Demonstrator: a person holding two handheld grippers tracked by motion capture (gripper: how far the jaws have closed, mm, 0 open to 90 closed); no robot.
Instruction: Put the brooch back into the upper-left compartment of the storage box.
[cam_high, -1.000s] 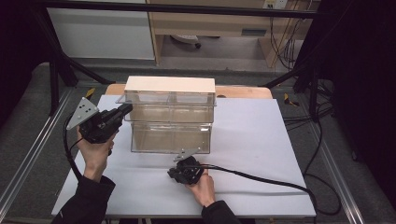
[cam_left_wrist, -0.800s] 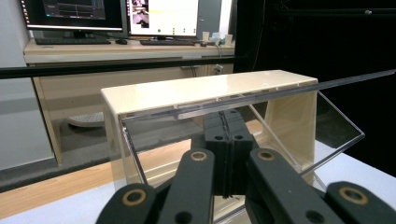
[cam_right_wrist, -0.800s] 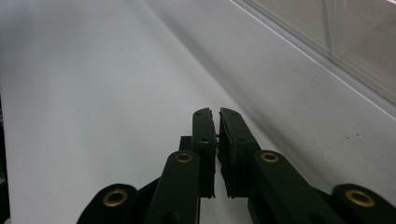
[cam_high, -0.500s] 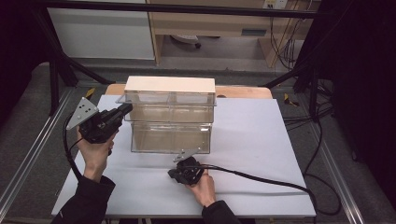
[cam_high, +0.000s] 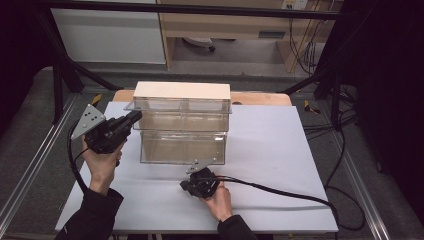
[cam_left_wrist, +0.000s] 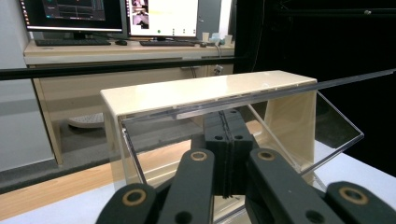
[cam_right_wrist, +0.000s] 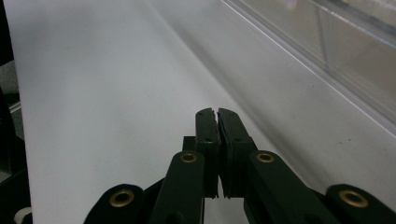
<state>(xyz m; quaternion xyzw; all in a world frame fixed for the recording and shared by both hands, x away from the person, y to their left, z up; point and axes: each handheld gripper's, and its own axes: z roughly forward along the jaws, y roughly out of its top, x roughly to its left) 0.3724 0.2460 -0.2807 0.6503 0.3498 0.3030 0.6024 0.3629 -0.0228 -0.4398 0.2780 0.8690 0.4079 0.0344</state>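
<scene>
Clear plastic drawer box (cam_high: 182, 135) with a cream top stands upright near the back middle of the bench (cam_high: 270, 150), which is covered by a white sheet; it has two tiers, the upper one slightly wider than the lower and split into two compartments side by side. In the left gripper view the cream top (cam_left_wrist: 201, 91) spans the frame, with a clear panel edge running just below it. Left gripper (cam_high: 134, 116), held up in the person's left hand (cam_high: 102, 165), points level at the left end of the upper tier, its tips at the box's corner; whether they touch it cannot be told. Its jaws are pressed together with nothing between them, as the left gripper view shows against the clear panel. Right gripper (cam_high: 195, 187) lies low on the sheet just in front of the lower tier, held by the right hand (cam_high: 217, 200), its jaws also closed on nothing; in the right gripper view they point along the white sheet with the box's clear base at the upper right. A black cable (cam_high: 280, 192) trails from it across the bench to the right edge. Behind the bench stand a wooden desk (cam_left_wrist: 116, 51) and monitors (cam_left_wrist: 112, 14).
</scene>
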